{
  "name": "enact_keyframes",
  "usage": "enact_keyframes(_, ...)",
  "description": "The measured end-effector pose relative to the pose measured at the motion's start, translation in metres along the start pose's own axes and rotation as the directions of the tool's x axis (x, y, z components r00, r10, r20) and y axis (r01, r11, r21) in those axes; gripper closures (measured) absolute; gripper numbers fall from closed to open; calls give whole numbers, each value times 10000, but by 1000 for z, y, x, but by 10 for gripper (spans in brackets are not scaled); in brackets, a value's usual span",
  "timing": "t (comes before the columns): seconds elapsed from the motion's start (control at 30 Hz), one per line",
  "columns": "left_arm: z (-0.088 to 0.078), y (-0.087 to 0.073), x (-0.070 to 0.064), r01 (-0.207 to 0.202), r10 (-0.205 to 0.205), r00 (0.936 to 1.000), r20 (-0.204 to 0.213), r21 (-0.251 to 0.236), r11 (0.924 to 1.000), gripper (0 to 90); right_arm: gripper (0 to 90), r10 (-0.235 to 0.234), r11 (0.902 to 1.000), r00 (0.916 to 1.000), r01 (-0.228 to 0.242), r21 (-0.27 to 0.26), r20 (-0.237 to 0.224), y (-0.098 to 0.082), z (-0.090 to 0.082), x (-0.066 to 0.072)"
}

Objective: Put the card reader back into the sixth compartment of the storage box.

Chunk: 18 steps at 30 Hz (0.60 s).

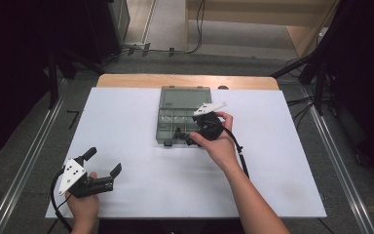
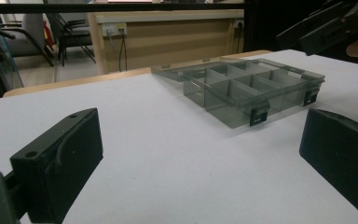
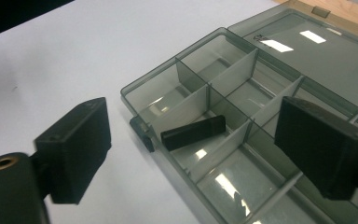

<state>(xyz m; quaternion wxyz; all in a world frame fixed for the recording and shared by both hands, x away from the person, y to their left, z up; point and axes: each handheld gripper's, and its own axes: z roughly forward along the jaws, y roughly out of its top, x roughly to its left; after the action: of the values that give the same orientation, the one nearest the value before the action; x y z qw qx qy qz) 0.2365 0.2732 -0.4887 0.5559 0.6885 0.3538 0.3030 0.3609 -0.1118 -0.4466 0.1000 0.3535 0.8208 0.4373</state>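
Observation:
A grey see-through compartment box lies open at the middle of the white board, its lid flat behind it. My right gripper hovers over the box's front row, open. In the right gripper view, a small flat black piece lies loose in a front compartment of the box, below the gap between the spread jaws of the right gripper; neither pad touches it. My left gripper rests at the front left of the board, open and holding nothing. From the left gripper, the box stands well ahead.
The white board covers a wooden table whose far edge shows behind the box. Metal rails run along the floor on both sides. Cables and dark stands crowd the right.

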Motion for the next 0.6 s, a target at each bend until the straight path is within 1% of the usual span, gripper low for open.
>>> enact_keyframes(0.07, 0, 0, 0, -1, 1, 10000, -4, 1, 10000, 0, 0, 49, 9999, 10000, -49, -157, -13, -3, -5, 0)
enact_keyframes(0.13, 0, 0, 0, 0, 0, 10000, -11, -1, 10000, 0, 0, 82, 9997, 9999, -84, -220, -66, -6, -10, 0)
enact_keyframes(0.33, 0, 0, 0, 8, -8, 10000, -4, 6, 10000, 0, 0, 120, 9989, 9999, -121, -457, -28, -14, -24, 0)
enact_keyframes(0.6, 0, 0, 0, 5, -5, 10000, 3, 10, 10000, 0, 0, 135, 9979, 9999, -131, -642, 55, -24, -37, 1)
